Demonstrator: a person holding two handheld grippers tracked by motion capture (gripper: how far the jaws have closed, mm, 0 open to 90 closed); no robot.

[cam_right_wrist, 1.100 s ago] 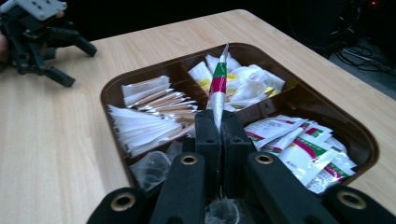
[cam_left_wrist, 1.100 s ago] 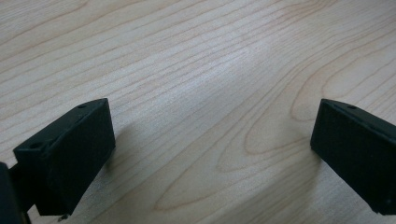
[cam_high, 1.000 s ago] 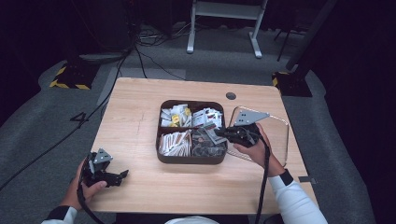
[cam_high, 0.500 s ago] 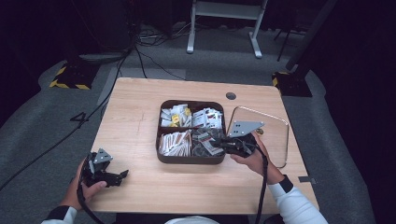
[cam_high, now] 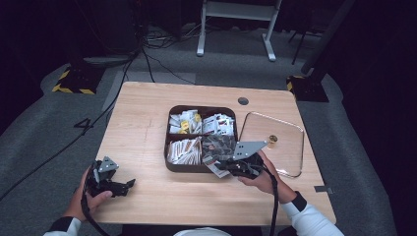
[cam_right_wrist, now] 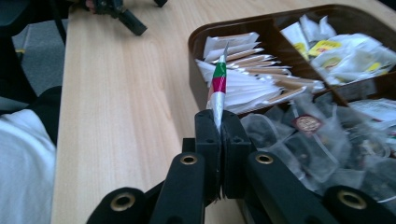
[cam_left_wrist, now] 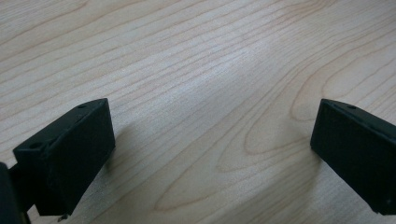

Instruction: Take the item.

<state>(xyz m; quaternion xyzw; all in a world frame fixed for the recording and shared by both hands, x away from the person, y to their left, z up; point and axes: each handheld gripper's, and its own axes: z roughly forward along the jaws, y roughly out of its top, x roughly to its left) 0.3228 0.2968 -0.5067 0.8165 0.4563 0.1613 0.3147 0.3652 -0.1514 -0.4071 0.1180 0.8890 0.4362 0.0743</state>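
Observation:
A dark brown divided box point(cam_high: 169, 164) point(cam_right_wrist: 198, 49) of sachets and tea bags sits mid-table. My right gripper point(cam_high: 221, 167) point(cam_right_wrist: 219, 123) hovers at the box's near right corner, shut on a thin packet point(cam_right_wrist: 218, 88) point(cam_high: 212, 168) with a red and green band, held edge-on between the jaws. White paper sachets point(cam_right_wrist: 247, 79) fill the compartment beyond it, and clear wrapped bags point(cam_right_wrist: 303, 135) lie to the right. My left gripper point(cam_high: 125, 186) point(cam_left_wrist: 210, 149) rests low over bare wood at the near left of the table, its jaws wide apart with nothing between them.
The box's clear glass lid point(cam_high: 275, 142) with a brass knob point(cam_high: 271, 141) lies flat on the table point(cam_high: 147, 123) right of the box. A round cable hole point(cam_high: 243, 101) sits near the far edge. Cables trail from both grippers toward the person.
My right gripper has drawn back from over the box's right compartments toward the near edge, carrying the packet. The left gripper has stayed put.

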